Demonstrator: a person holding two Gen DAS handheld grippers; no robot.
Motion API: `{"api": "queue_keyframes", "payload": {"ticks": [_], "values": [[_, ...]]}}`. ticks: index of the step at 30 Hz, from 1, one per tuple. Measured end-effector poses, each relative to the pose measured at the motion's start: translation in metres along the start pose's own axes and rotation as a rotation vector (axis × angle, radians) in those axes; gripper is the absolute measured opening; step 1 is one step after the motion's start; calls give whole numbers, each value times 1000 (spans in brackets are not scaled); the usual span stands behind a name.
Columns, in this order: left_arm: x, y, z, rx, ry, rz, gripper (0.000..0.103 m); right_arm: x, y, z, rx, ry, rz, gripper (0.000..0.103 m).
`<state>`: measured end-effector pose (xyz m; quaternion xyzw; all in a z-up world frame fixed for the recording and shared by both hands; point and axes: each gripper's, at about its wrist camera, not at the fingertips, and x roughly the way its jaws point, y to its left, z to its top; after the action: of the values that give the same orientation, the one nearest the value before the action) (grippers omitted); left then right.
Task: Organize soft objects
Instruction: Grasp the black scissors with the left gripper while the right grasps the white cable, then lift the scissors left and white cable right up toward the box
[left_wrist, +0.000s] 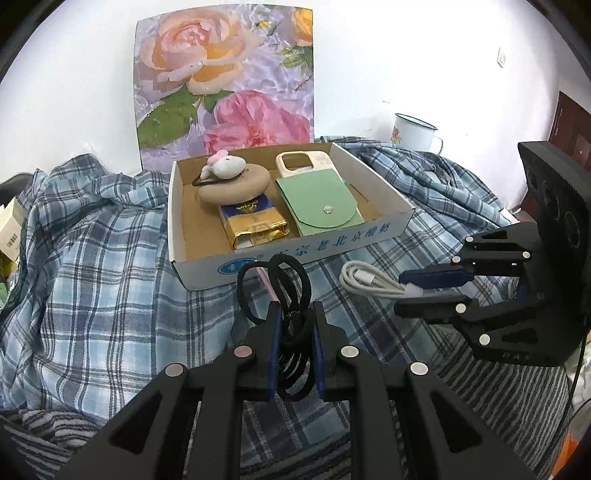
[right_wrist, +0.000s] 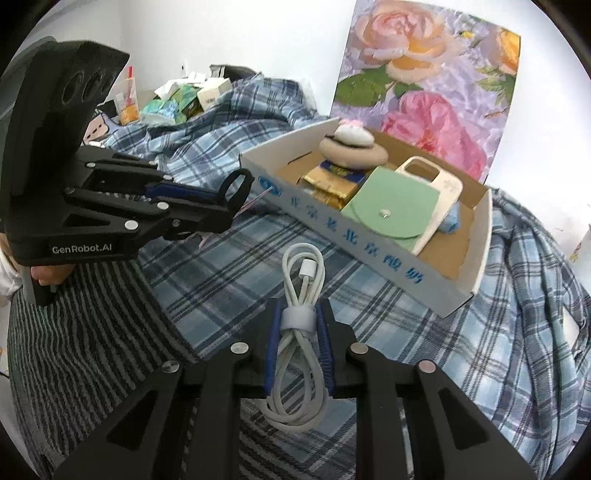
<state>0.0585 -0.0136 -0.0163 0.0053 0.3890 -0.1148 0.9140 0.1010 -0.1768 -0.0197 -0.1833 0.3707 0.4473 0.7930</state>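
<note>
Black hair ties (left_wrist: 291, 295) sat clamped in the left gripper (left_wrist: 295, 325), tilted down just short of the cardboard box (left_wrist: 288, 254), likely bound for it; from the right wrist, the right gripper (right_wrist: 297, 325) was clenched on the coiled white cable (right_wrist: 299, 332), angled down before that box (right_wrist: 369, 240).

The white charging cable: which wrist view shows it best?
The right wrist view: the white charging cable lies centred between the right gripper pads, with its strap, plug and both loops visible. The left wrist view shows only one looped end sticking out of that gripper from the side.
</note>
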Motion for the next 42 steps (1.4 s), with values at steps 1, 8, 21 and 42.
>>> {"api": "queue_keyframes", "payload": {"ticks": [1,8,21,42], "values": [[-1,0,0,-3,-6,3,16,-1,-1,0,1,-9,-3,19],[-6,3,2,-12,-26,26,16,-11,-2,2,18,-88,5,19],[-29,4,15,-7,-117,89,16,-38,-2,14,67,-250,-28,19],[-110,3,55,12,-341,167,16,-116,14,70,-4,-511,-164,19]]}}
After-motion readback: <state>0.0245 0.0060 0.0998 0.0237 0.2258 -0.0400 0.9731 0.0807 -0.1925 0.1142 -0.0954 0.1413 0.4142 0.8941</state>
